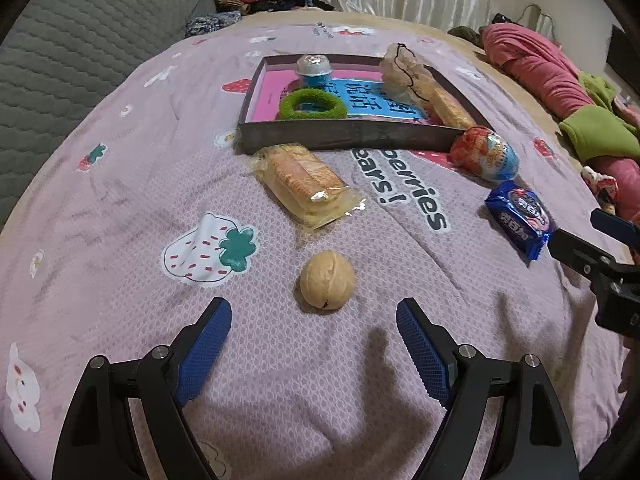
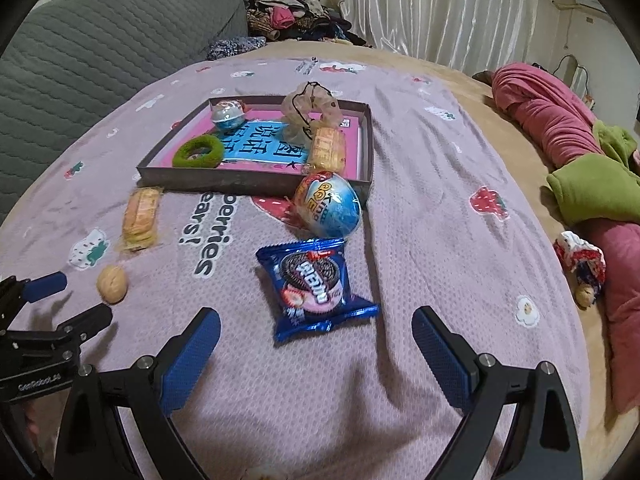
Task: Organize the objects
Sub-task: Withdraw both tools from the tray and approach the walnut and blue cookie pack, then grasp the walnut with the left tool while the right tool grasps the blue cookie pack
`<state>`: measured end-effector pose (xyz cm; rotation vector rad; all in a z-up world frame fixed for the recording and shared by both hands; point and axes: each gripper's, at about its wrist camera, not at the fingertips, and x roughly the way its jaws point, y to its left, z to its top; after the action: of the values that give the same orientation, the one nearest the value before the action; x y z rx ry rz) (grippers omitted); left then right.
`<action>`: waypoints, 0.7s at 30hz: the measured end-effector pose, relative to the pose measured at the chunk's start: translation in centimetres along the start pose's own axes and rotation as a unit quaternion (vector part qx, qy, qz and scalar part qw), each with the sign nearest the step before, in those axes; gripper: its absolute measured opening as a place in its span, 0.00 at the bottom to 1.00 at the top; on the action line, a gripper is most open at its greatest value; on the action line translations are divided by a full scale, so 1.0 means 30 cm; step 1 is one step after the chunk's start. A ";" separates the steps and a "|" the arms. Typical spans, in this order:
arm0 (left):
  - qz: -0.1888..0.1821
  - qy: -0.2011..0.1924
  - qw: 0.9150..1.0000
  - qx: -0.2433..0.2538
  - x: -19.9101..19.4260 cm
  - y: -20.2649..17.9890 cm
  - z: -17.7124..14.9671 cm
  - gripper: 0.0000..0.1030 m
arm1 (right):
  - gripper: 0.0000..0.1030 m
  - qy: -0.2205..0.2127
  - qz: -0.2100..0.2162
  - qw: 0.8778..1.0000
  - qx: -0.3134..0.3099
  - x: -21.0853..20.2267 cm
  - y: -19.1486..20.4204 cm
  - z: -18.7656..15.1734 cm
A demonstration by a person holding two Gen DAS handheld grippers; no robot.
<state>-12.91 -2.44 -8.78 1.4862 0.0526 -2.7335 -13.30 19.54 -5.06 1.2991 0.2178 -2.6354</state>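
Observation:
A walnut lies on the purple bedspread just ahead of my open, empty left gripper; it also shows in the right wrist view. A yellow cracker pack lies in front of the dark box tray. A blue cookie pack lies just ahead of my open, empty right gripper. A foil egg rests against the tray's front corner. Inside the tray are a green ring, a small capsule, a cracker pack and a plastic bag.
A grey quilted headboard stands at the left. Pink and green bedding is piled along the right edge. A small doll and another walnut lie at the right. Clothes are heaped at the back.

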 end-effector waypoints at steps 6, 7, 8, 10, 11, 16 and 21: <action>0.001 0.001 1.000 0.001 0.029 0.000 0.006 0.83 | 0.94 0.014 0.010 1.000 0.001 0.076 -0.016 0.024; 0.001 0.001 1.000 0.001 0.032 0.000 0.005 0.83 | 0.94 0.016 0.012 1.000 0.000 0.087 -0.018 0.028; 0.001 0.001 1.000 0.001 0.037 0.000 0.006 0.83 | 0.94 0.018 0.014 1.000 0.000 0.100 -0.021 0.032; 0.000 0.002 1.000 -0.001 0.045 0.003 0.009 0.83 | 0.94 0.024 0.017 1.000 -0.001 0.125 -0.024 0.038; -0.001 0.003 1.000 -0.001 0.049 0.005 0.010 0.83 | 0.94 0.027 0.019 0.999 -0.001 0.138 -0.025 0.041; -0.003 0.002 1.000 -0.008 0.066 0.016 0.017 0.83 | 0.94 0.030 0.026 0.999 -0.004 0.174 -0.019 0.049; -0.012 0.001 1.000 -0.008 0.074 0.012 0.026 0.83 | 0.89 0.028 0.030 0.999 -0.011 0.195 -0.001 0.057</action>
<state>-14.75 -2.86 -10.24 1.4931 0.0938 -2.7443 -18.11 18.57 -8.67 1.3523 0.2125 -2.5428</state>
